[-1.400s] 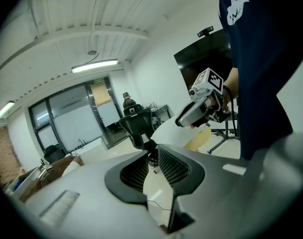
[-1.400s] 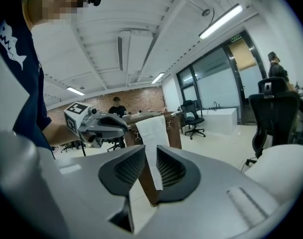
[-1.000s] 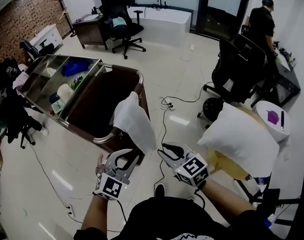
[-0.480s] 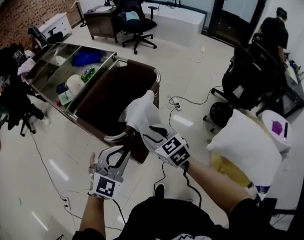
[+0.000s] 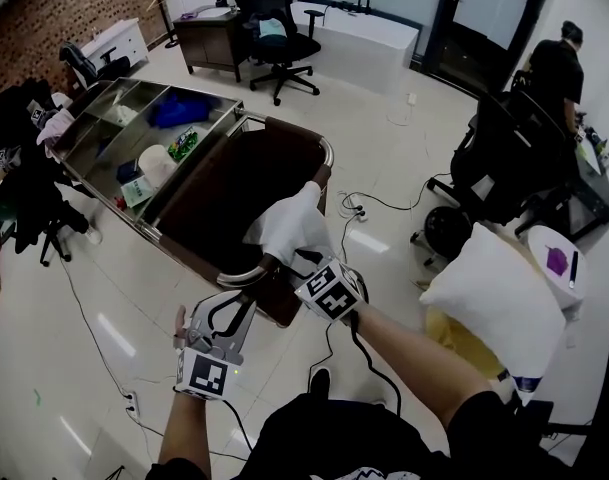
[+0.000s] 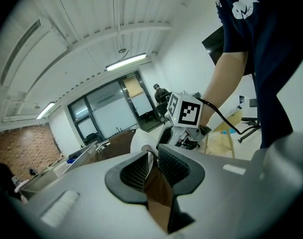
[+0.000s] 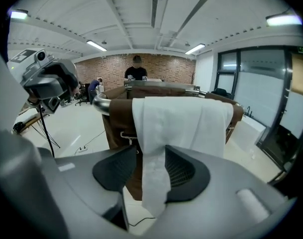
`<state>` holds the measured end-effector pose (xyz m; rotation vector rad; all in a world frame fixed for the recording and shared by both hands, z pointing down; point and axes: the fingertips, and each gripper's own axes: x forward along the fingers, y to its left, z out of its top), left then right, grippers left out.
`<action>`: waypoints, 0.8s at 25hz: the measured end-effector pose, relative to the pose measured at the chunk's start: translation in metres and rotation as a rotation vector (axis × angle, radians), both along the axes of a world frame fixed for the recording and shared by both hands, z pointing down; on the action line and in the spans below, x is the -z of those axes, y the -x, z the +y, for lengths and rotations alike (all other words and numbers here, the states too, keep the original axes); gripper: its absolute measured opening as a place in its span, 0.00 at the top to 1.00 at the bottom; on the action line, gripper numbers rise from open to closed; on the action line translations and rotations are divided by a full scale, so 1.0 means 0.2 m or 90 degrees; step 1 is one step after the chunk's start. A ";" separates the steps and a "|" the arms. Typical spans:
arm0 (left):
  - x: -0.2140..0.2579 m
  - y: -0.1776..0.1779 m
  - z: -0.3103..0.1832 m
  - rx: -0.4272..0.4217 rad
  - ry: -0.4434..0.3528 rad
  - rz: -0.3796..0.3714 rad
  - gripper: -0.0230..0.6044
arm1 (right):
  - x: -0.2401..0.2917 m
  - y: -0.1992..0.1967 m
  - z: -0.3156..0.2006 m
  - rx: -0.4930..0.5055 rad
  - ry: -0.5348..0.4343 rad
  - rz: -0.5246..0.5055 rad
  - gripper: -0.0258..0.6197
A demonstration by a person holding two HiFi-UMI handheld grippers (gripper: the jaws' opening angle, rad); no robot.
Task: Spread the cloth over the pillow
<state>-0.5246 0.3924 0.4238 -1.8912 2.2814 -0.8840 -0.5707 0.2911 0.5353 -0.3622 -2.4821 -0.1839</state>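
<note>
We've got the cloth [image 5: 289, 223] draped over the cart rail [image 5: 328, 154], light and floppy. Our left gripper [image 6: 150, 164] pinches its edge. The right gripper [image 7: 151, 169] jaws just opened wide around a hanging fold, so we'd grab there.

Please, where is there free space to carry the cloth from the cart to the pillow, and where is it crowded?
Free: the tiled floor between the brown cart and the black chair, with only a cable lying flat near the cart. The pillow top is bare. Crowded: the steel tray holds several items, and that chair stands close to the pillow.
</note>
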 end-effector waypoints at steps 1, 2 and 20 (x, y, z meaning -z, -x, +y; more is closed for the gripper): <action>0.00 0.00 0.00 0.000 0.000 0.000 0.88 | -0.01 0.01 0.00 -0.007 0.003 0.001 0.67; -0.01 0.01 0.01 -0.001 0.000 0.002 0.88 | -0.01 0.02 0.00 -0.013 0.001 0.001 0.67; 0.02 0.02 -0.03 0.009 0.014 -0.023 0.88 | 0.15 -0.07 -0.09 -0.066 -0.064 -0.062 0.94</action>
